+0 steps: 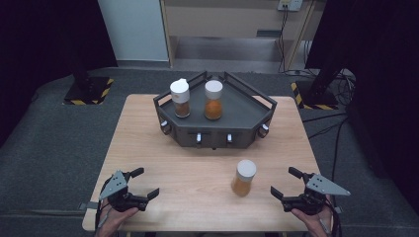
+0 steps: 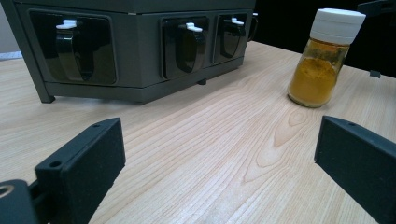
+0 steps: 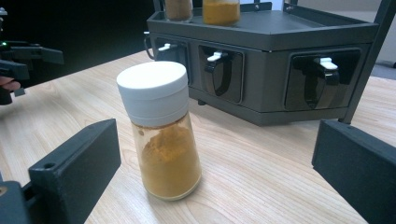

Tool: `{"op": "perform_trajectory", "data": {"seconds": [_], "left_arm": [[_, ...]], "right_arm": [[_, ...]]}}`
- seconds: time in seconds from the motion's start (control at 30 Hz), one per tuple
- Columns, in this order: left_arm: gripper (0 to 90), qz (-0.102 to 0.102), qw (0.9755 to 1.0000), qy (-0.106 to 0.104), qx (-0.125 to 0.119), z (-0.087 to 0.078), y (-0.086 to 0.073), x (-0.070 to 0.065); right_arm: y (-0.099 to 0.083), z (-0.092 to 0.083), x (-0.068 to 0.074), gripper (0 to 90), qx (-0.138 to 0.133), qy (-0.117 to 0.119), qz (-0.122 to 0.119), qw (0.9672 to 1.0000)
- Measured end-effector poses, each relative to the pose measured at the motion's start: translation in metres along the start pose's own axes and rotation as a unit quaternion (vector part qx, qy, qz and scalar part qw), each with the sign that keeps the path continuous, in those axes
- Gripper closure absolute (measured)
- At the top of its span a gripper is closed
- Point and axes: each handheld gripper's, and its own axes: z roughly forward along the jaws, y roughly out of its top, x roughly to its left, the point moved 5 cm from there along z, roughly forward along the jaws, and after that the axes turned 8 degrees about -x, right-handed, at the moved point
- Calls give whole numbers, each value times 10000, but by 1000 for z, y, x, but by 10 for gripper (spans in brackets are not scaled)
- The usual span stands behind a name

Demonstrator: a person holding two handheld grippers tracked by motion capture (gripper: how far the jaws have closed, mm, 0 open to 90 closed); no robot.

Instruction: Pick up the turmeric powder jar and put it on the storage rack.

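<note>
A glass spice jar (image 1: pixel 243 177) of orange powder with a white cap stands upright on the wooden table (image 1: pixel 148 128), right of centre and near the front. My right gripper (image 1: pixel 284 181) rests just right of it, open. In the right gripper view the jar (image 3: pixel 161 135) stands slightly ahead of the wide-apart jaws, touching neither. My left gripper (image 1: pixel 147 181) sits open at the front left with nothing between its jaws. From it the jar (image 2: pixel 327 56) appears far off to the right. A dark grey rack (image 1: pixel 217 133) at the back carries a brown-powder jar (image 1: pixel 181 98) and an orange-powder jar (image 1: pixel 213 100).
The rack's front wall (image 3: pixel 280 60) has several recessed slots with white-tipped latches (image 2: pixel 191 28). Bare wood lies between the grippers and the rack. Beyond the table, black stands with yellow-black striped bases (image 1: pixel 89 91) sit on the grey floor, and cables (image 1: pixel 331 128) trail at the right.
</note>
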Motion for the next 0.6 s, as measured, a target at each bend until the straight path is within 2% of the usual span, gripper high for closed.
{"op": "perform_trajectory", "data": {"seconds": [0.37, 0.6], "left_arm": [[4, -41, 10000, 19, -21, -1, -1, 1], [3, -46, 10000, 31, -22, -1, 0, 1]], "right_arm": [[14, 7, 5, 4, 115, 137, -98, 9998], [25, 20, 8, 7, 193, 312, -202, 9991]]}}
